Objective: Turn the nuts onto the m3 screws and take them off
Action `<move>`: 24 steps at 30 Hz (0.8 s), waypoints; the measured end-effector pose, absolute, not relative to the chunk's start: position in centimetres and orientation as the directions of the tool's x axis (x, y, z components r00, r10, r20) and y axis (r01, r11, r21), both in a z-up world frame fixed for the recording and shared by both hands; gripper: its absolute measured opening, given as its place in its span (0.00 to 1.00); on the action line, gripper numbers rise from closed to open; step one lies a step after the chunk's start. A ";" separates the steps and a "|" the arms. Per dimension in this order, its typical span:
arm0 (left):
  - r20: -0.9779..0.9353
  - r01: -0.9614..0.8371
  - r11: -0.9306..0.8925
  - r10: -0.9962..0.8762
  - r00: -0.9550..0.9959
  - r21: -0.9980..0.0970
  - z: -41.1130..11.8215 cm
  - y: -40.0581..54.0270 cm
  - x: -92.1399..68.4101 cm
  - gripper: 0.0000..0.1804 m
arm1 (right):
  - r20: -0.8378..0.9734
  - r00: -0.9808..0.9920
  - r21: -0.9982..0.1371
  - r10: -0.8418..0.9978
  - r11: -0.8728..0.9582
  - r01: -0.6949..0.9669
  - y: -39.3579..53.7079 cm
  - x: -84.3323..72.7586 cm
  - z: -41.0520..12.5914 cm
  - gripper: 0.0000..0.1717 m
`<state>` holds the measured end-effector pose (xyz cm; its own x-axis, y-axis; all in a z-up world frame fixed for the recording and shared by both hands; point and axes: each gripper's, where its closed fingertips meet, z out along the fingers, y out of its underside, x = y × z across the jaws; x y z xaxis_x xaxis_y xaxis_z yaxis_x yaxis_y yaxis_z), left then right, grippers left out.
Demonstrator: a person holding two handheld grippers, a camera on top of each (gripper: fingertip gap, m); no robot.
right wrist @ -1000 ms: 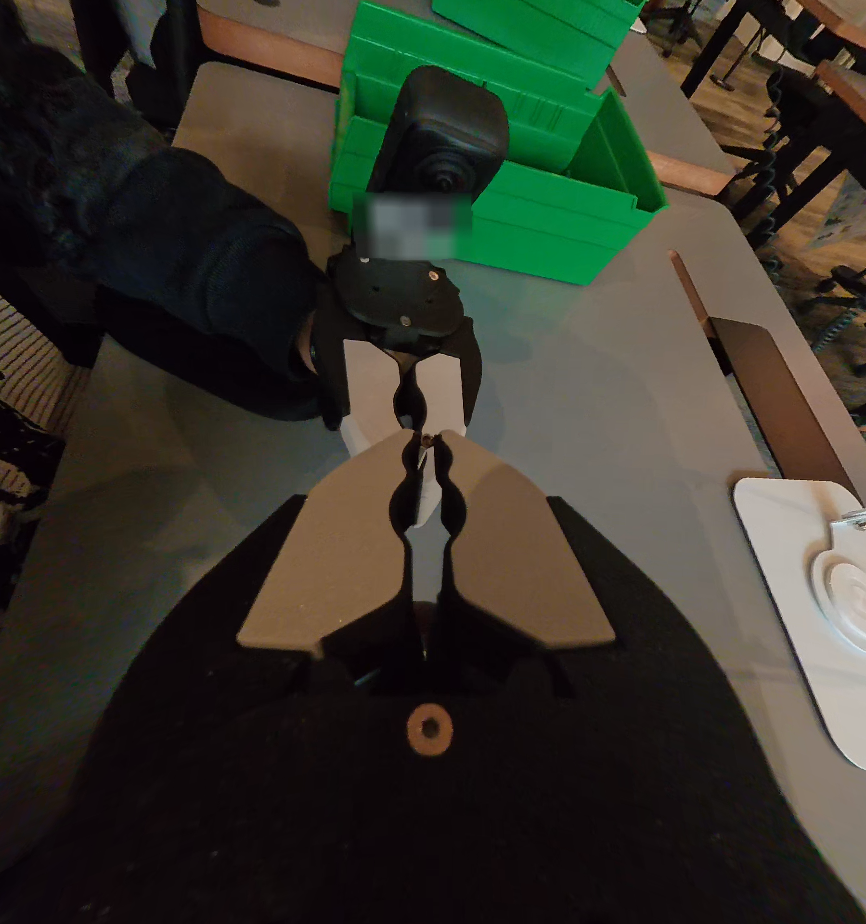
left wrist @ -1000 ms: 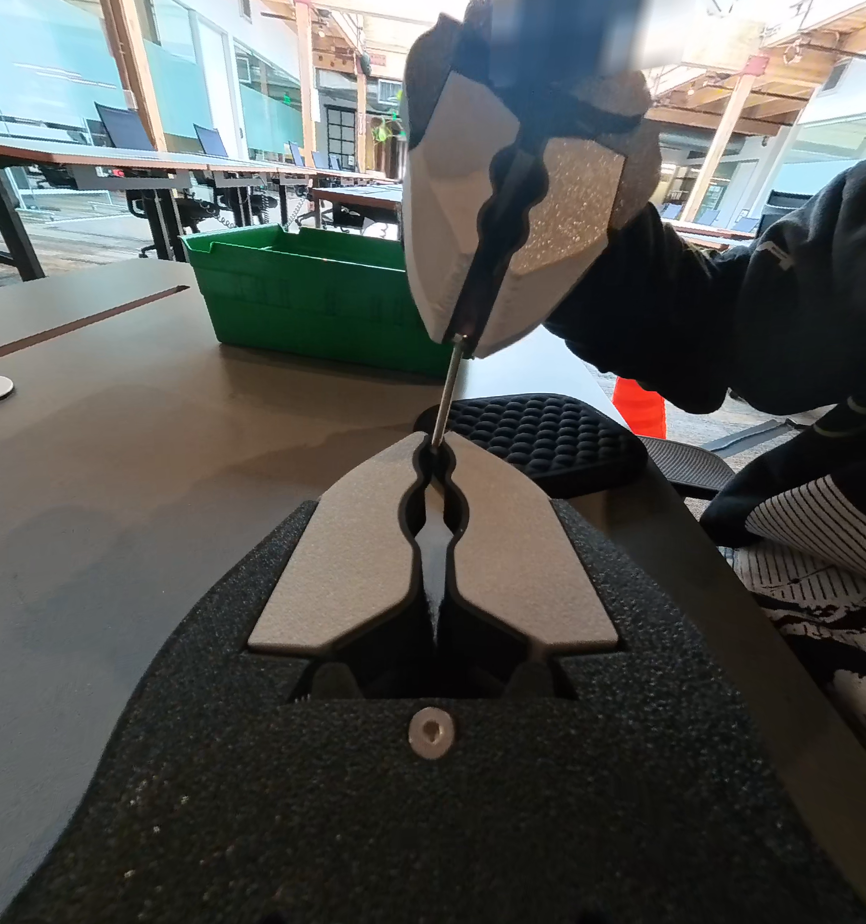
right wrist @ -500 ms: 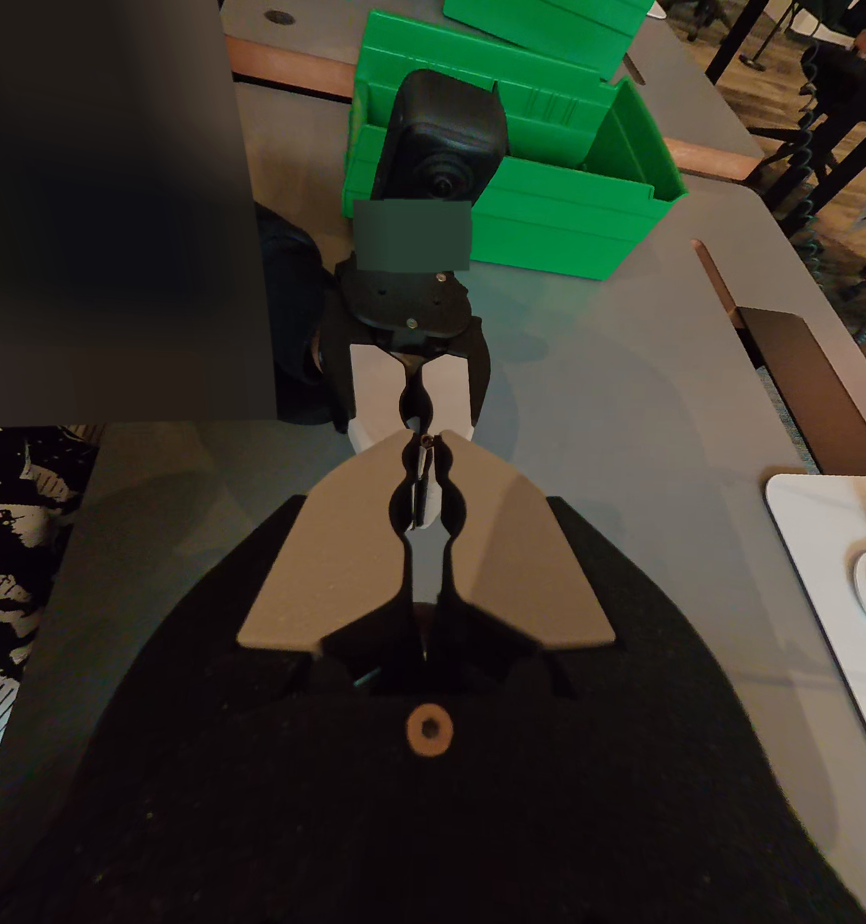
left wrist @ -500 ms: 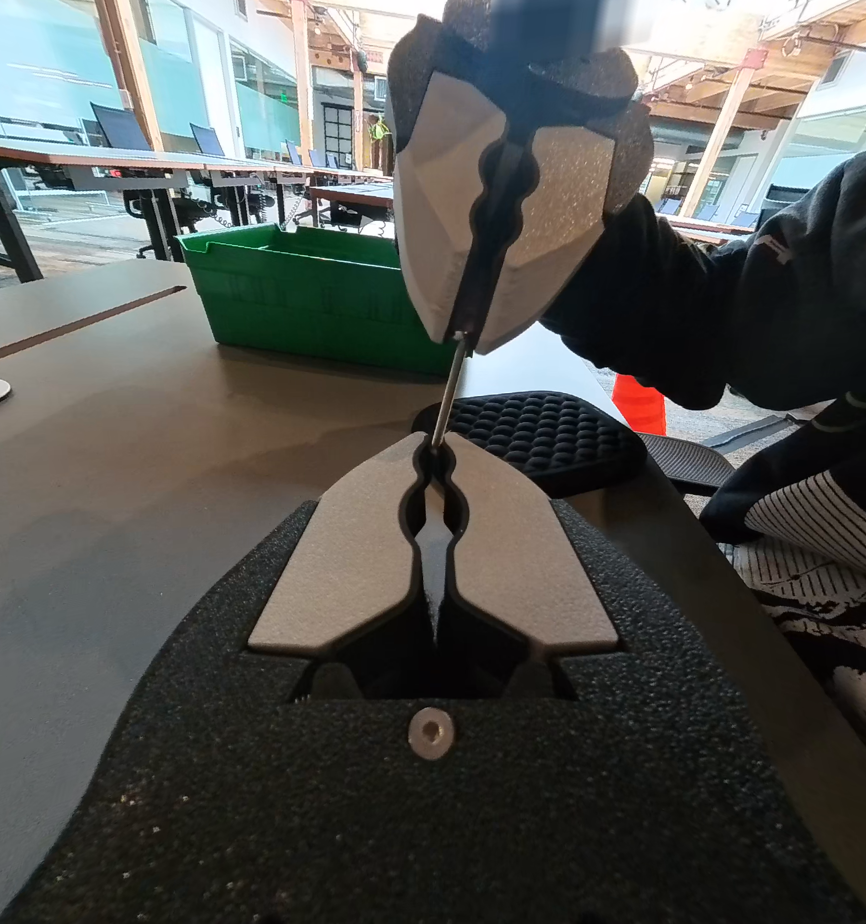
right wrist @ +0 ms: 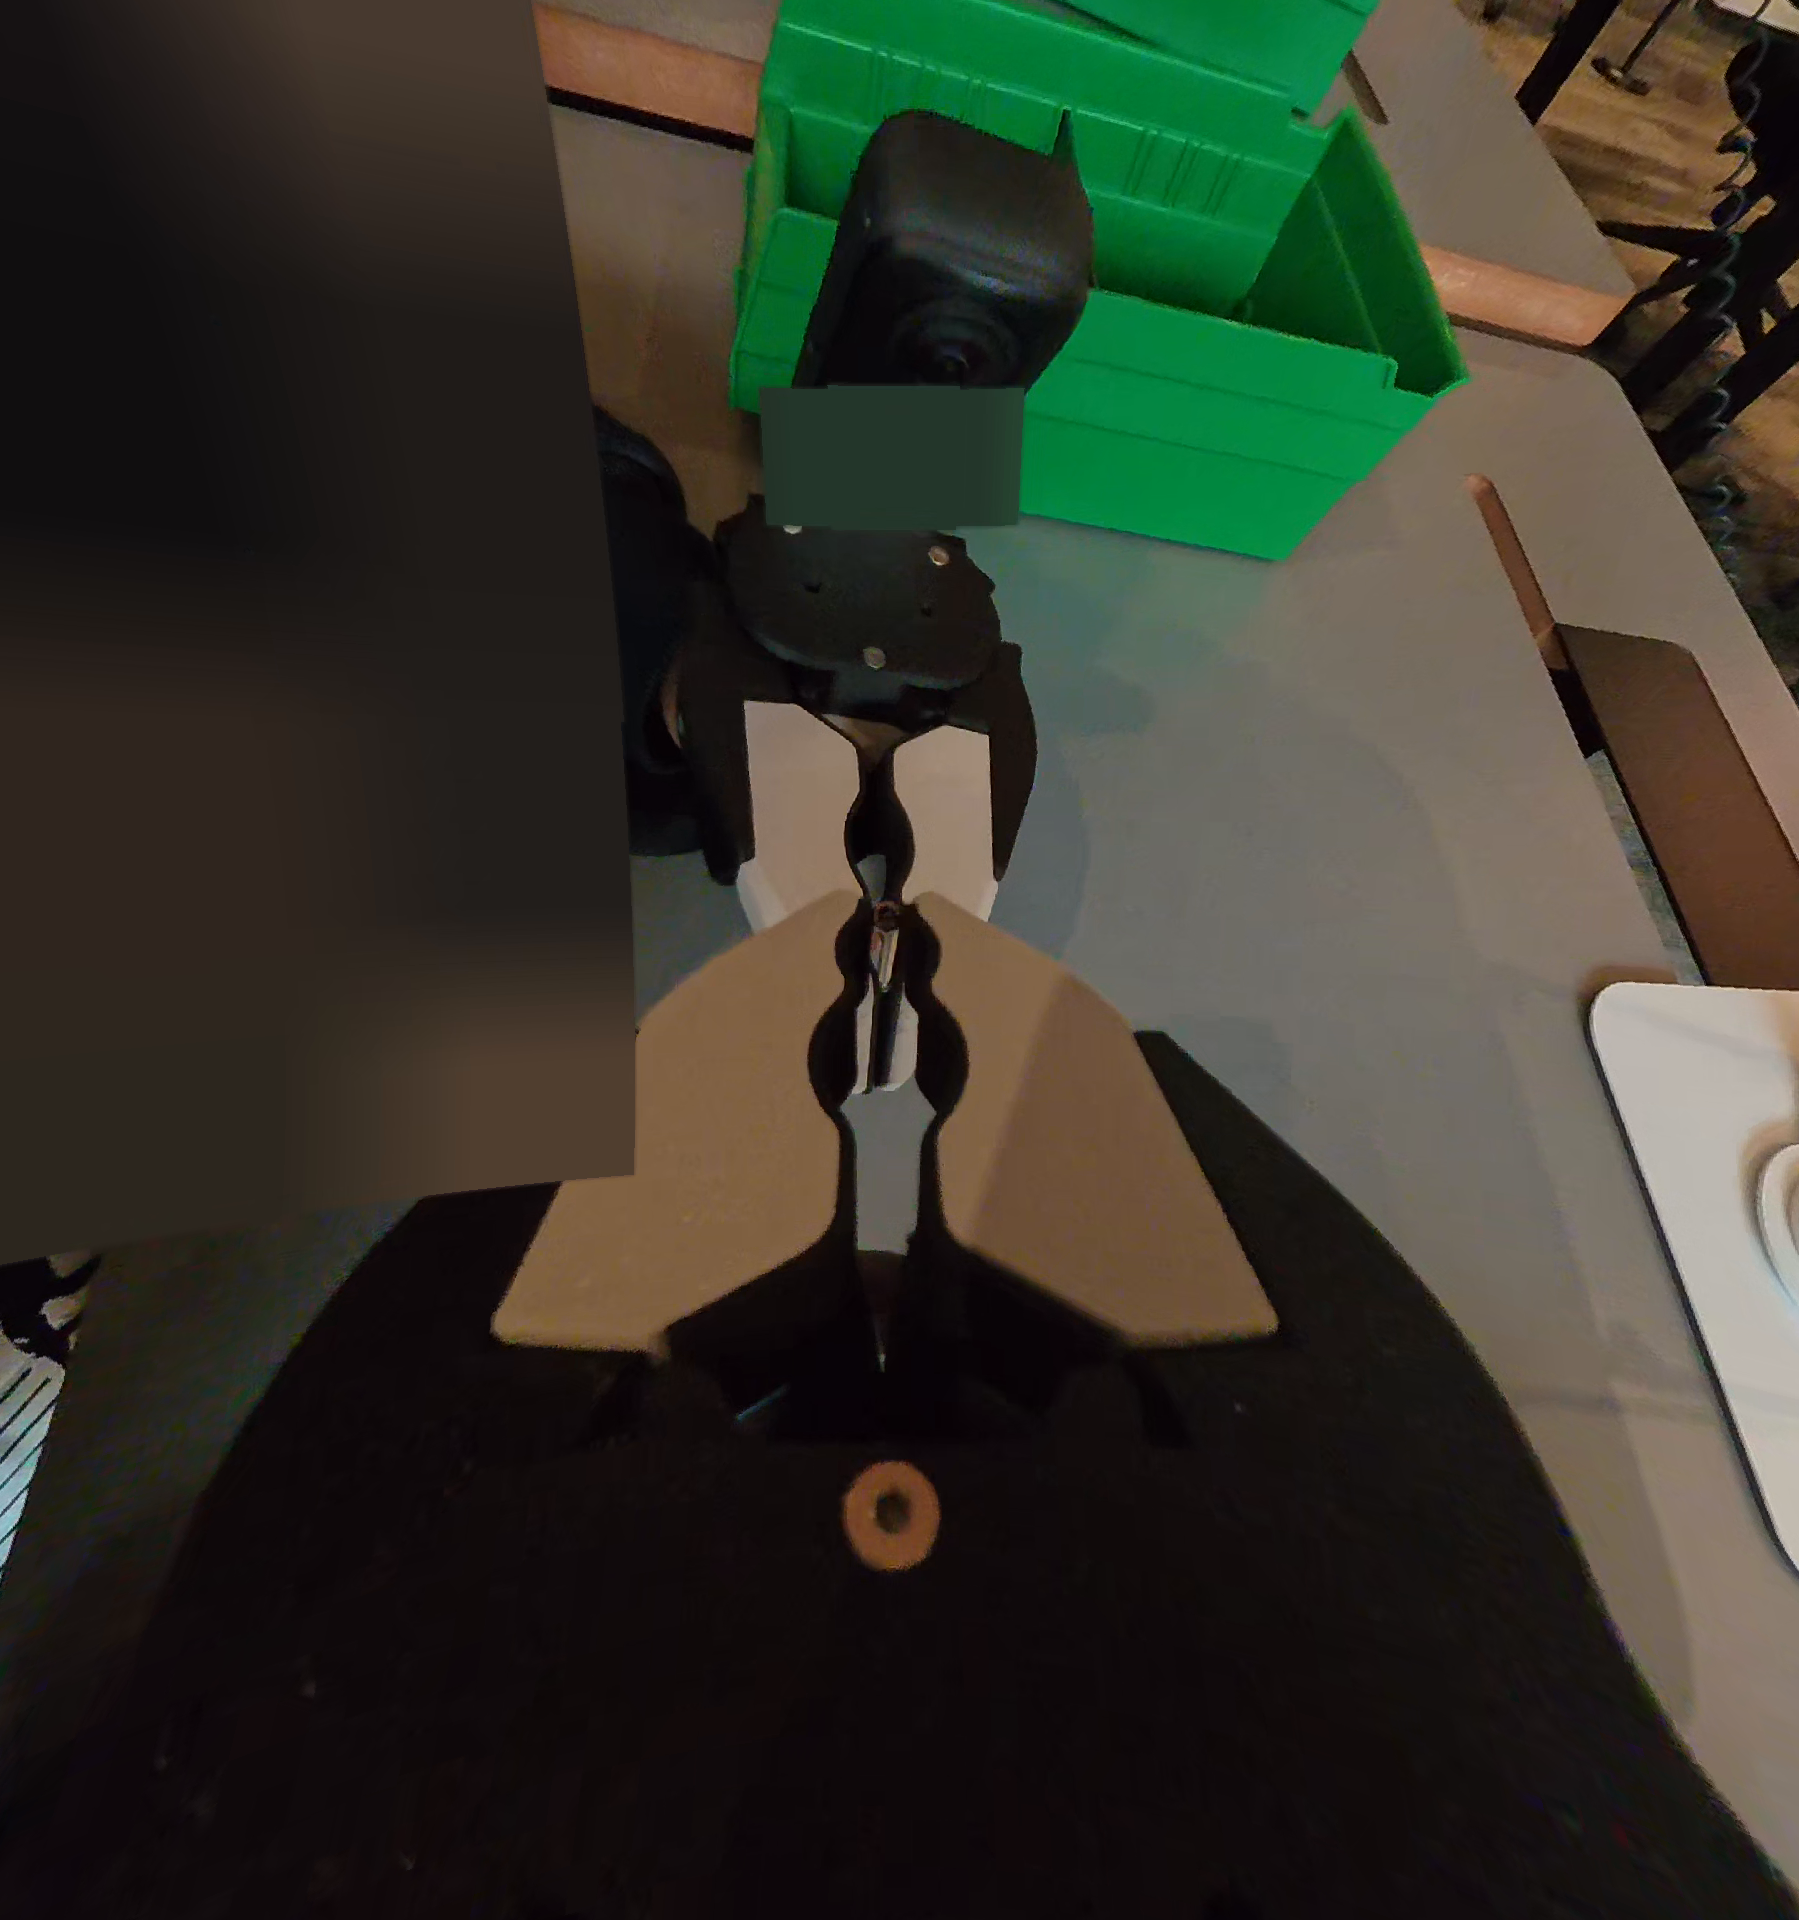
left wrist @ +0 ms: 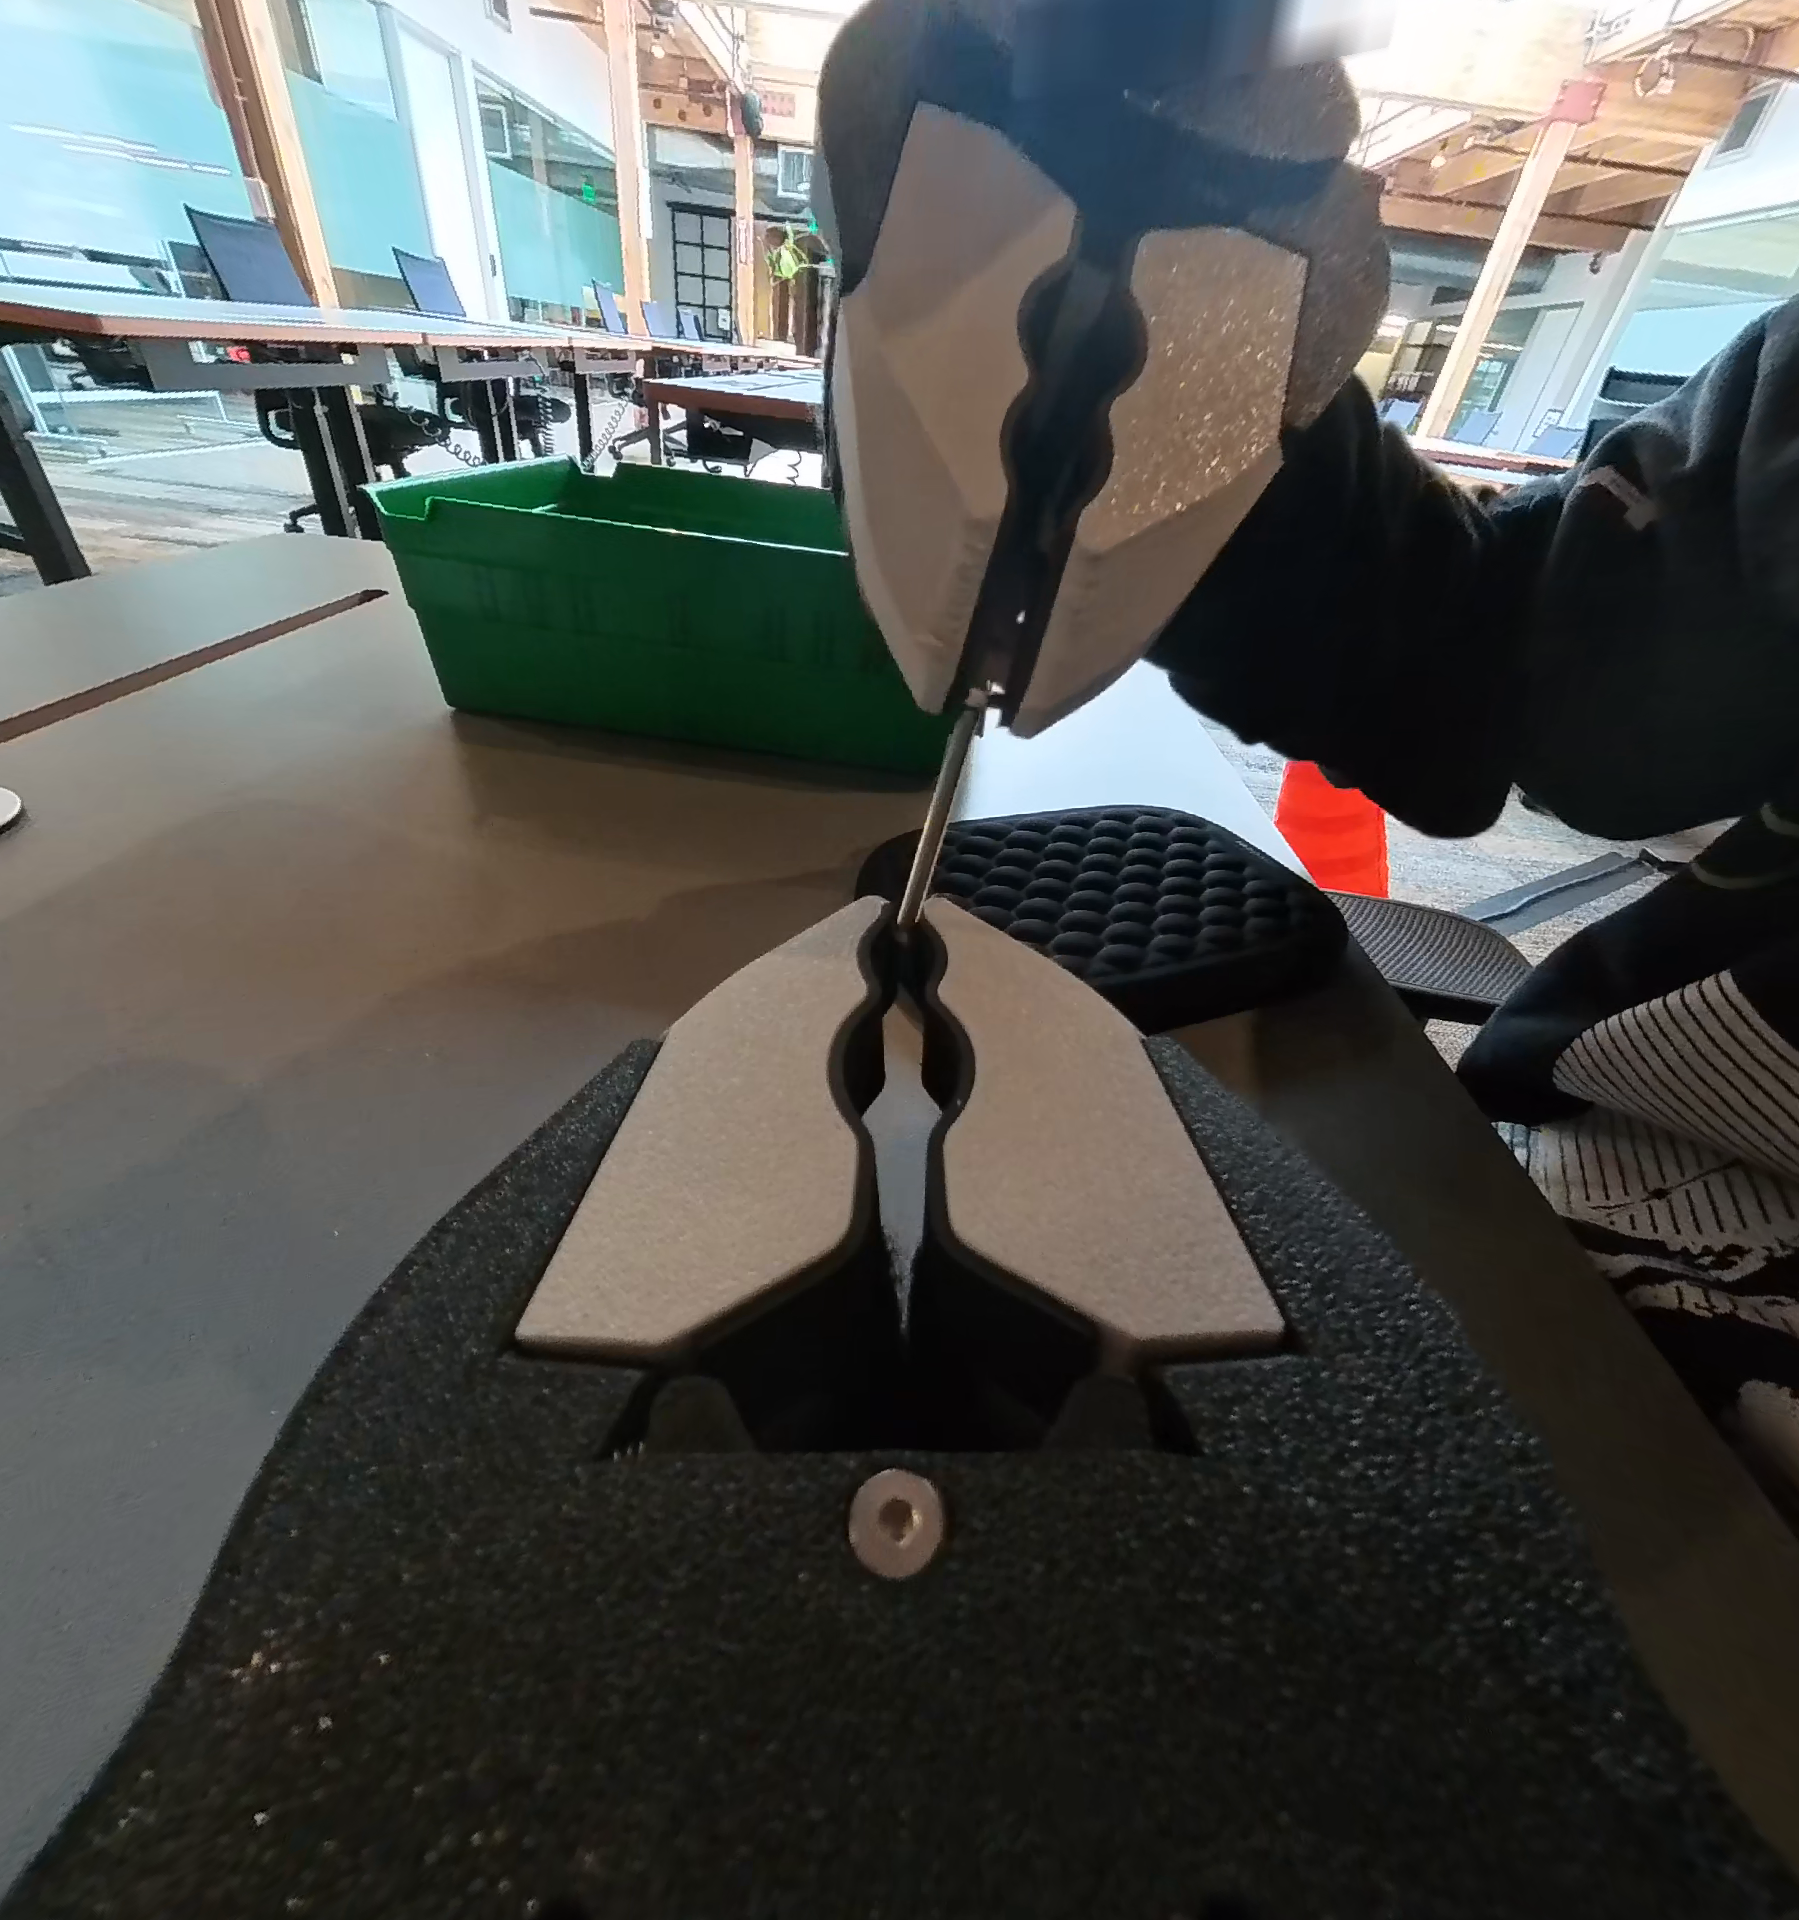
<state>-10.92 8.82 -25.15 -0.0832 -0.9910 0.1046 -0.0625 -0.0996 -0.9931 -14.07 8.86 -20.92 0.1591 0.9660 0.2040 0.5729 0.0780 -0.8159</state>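
Two hand-held tongs meet tip to tip above a grey desk in an open-plan office. The left tongs are pressed together on the lower end of a slim m3 screw, whose shaft rises at a slant to the right tongs directly above. Those tips are closed to a narrow slit around a small bright nut at the screw's upper end. From the right wrist view, the nut sits right at the tip of the right tongs, with the left tongs just beyond and below.

A green bin stands well behind the tongs, a black honeycomb pad lies just to the right of the left tongs, and a white plate rests off to the right of the right tongs.

The risk here looks plain: both grips are at the very tips on tiny metal parts. A turn made off the screw's axis could cross-thread the nut, lever the screw out of the lower pinch, or let the nut pop free and roll across the desk.
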 end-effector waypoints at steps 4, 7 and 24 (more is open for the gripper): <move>0.102 -0.063 -0.097 -0.991 -0.083 -0.993 -25.2 8.8 -10.9 0.00 | 0.214 0.159 -0.805 0.964 0.082 0.587 9.0 -14.0 -21.0 0.02; 0.102 -0.064 -0.097 -0.991 -0.083 -0.993 -25.2 8.8 -10.9 0.00 | 0.217 0.157 -0.802 0.964 0.084 0.591 9.0 -14.0 -21.0 0.02; 0.106 -0.062 -0.101 -0.991 -0.083 -0.993 -25.2 8.9 -10.9 0.00 | 0.246 0.146 -0.782 0.958 0.107 0.613 9.0 -14.1 -21.0 0.02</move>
<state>-10.90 8.86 -25.17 -0.0826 -0.9909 0.1058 -0.0624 -0.1009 -0.9929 -14.06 9.03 -21.04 0.1457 0.9583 0.2457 0.6134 0.1074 -0.7824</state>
